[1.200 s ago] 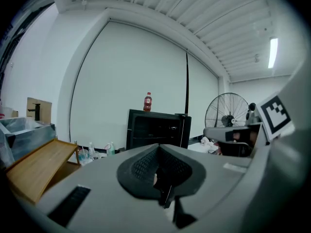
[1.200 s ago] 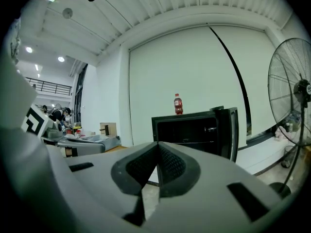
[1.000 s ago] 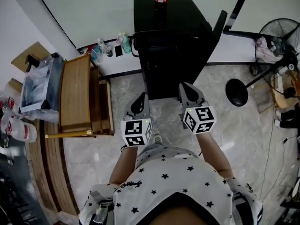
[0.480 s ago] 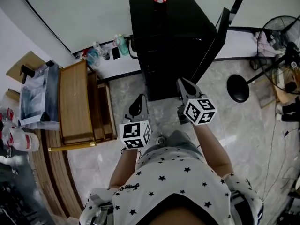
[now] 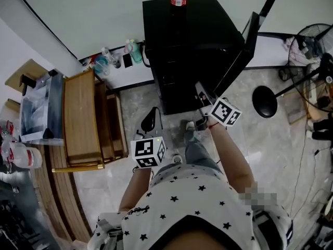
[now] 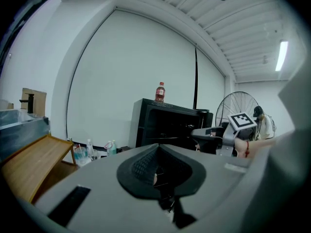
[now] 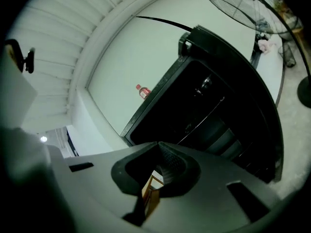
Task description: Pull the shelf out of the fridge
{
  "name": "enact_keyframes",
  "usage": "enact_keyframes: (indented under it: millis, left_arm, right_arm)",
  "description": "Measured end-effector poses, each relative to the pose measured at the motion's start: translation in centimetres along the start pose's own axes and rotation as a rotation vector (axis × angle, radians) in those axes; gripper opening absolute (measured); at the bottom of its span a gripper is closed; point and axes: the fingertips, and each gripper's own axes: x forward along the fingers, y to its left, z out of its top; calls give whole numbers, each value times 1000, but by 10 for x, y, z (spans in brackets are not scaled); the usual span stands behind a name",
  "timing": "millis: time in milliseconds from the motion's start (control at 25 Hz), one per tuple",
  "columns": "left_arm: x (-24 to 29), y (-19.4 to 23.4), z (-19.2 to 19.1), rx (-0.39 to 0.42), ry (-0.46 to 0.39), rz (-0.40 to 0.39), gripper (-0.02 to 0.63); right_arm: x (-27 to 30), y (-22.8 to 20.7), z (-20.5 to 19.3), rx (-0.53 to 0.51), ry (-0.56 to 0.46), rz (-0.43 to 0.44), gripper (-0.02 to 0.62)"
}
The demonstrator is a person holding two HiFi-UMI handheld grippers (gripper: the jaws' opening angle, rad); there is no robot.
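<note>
The right gripper (image 5: 201,90), clenched empty, has advanced toward the open fridge (image 5: 192,40); the left gripper (image 5: 152,114), also clenched, hangs back. The shelf (image 7: 204,114) looks untouched.

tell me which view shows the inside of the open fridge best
The right gripper view: it looks into the open fridge, where a shelf edge shows. The left gripper view shows the fridge farther off, its inside dark. The head view sees mainly its top and open door from above.
</note>
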Motion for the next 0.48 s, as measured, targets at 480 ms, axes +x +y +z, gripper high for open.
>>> enact_keyframes:
  millis: [480]
  left_arm:
    - [38, 17, -4, -43, 13, 48, 12]
  right_arm:
    - [57, -67, 15, 389, -115, 62, -6]
